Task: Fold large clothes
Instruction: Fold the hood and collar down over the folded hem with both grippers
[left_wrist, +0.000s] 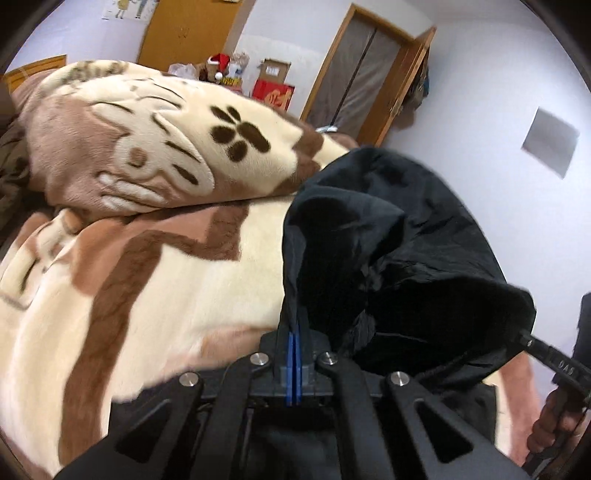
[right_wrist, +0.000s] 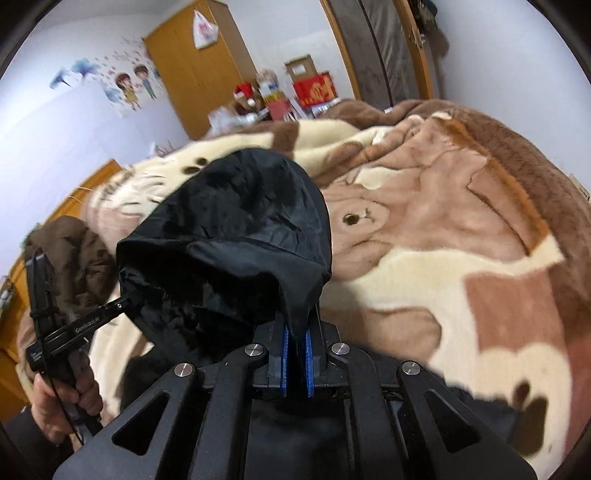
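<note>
Left gripper (left_wrist: 294, 325): blue pads pressed together on an edge of the black garment (left_wrist: 388, 236); cloth rises from between the fingers and drapes off to the right.

Right gripper (right_wrist: 295, 328): blue pads a little apart at the base, a tongue of the black garment (right_wrist: 240, 236) pinched between them; cloth billows up and to the left.

Cross-check: the right gripper's finger also shows at the edge of the left wrist view (left_wrist: 543, 350), clamped on the garment's far edge; the left gripper shows in the right wrist view (right_wrist: 92, 317) doing the same. Two separate grips on one piece.

Garment position: held up off the bed between the two tools, bunched and pouched like a hood or bag, not spread flat. Lower part hangs below the frames; cannot tell if it touches the bedding.

Surface below: plush blanket (left_wrist: 166, 266), cream and brown with an animal print, rumpled into a mound at the back; a brown padded coat (right_wrist: 77, 251) lies at the left of the right wrist view.

Progress, my reading: early. Garment picked up and held by two edges, but no flat layout and no crease visible.

Left to do, my reading: spread it flat on the blanket, bring sides in, fold over, release.
</note>
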